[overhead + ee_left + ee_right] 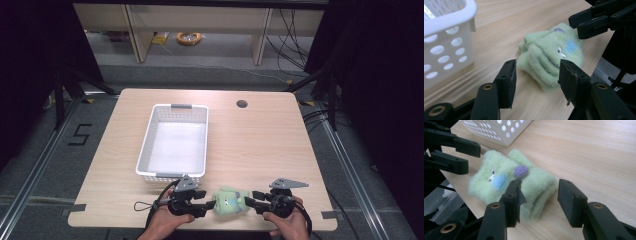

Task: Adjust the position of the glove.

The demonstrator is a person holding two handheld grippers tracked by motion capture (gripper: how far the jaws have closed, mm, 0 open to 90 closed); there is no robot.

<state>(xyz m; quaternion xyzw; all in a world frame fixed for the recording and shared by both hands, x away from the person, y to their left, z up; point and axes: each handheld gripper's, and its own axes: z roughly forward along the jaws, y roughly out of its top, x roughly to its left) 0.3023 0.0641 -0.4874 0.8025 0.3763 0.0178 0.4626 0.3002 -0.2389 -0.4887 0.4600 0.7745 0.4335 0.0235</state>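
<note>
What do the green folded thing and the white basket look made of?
Green folded cloth: looks like soft fleece or plush, matte; fuzzy nap, thick stacked folds, small purple and blue patches. White basket: looks like moulded plastic, smooth with a slight sheen; rows of round holes in its walls.

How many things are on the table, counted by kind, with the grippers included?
White basket: 1
Green fuzzy folded cloth: 1
Grippers: 2, left gripper and right gripper, both open, one at each side of the cloth
Total: 4
</note>
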